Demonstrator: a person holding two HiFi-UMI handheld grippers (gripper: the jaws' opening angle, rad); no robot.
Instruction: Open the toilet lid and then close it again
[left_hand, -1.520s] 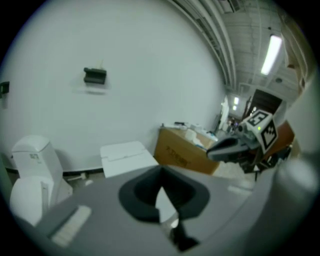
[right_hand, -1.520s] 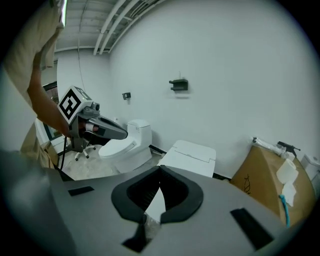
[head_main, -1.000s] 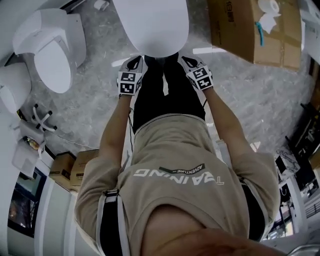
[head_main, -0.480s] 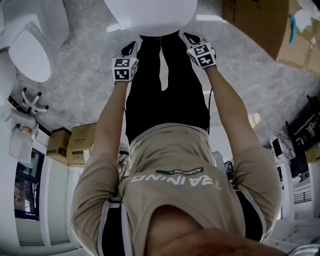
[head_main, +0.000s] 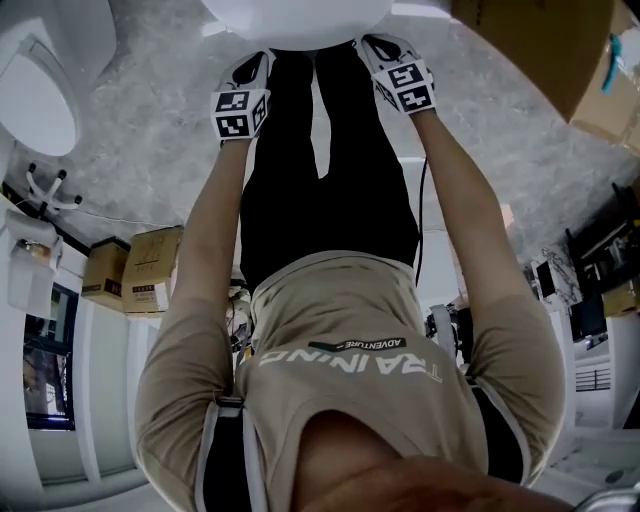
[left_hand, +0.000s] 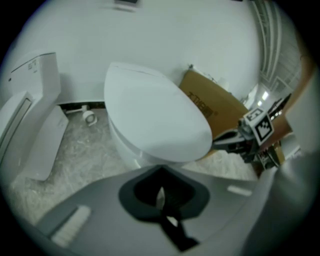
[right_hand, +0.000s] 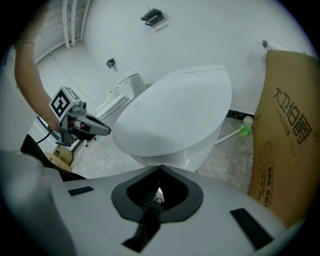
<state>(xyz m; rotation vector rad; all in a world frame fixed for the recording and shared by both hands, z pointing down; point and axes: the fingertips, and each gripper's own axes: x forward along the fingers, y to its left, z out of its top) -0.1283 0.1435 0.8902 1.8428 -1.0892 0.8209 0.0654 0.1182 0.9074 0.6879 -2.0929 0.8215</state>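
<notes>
Head view: A person in a tan shirt and black trousers is seen from above, both arms stretched forward. The left tongs (head_main: 257, 64) and right tongs (head_main: 373, 46) point at the front edge of a white toilet lid (head_main: 295, 14) at the top of the frame, one on each side of it. Whether the tips touch the lid cannot be told here. A second toilet (head_main: 38, 85) stands at far left on the grey stone floor (head_main: 150, 140). A big cardboard box (head_main: 530, 45) sits at upper right.

Left gripper view: The left tongs (left_hand: 160, 172) are closed, their tips meeting with nothing held between them. Just beyond them the toilet lid (left_hand: 155, 120) lies down flat on its bowl. The right tongs (left_hand: 222, 142) reach in from the right, near the lid's front rim. The cardboard box (left_hand: 210, 107) leans behind the toilet, and the second toilet (left_hand: 30, 115) stands at left.

Right gripper view: The right tongs (right_hand: 160, 172) are also closed on nothing, tips together. The toilet lid (right_hand: 175, 115) lies shut on the bowl straight ahead, just past the tips. The left tongs (right_hand: 102, 130) come in from the left, close to the lid's rim but apart from it. The cardboard box (right_hand: 290, 135) fills the right side.
</notes>
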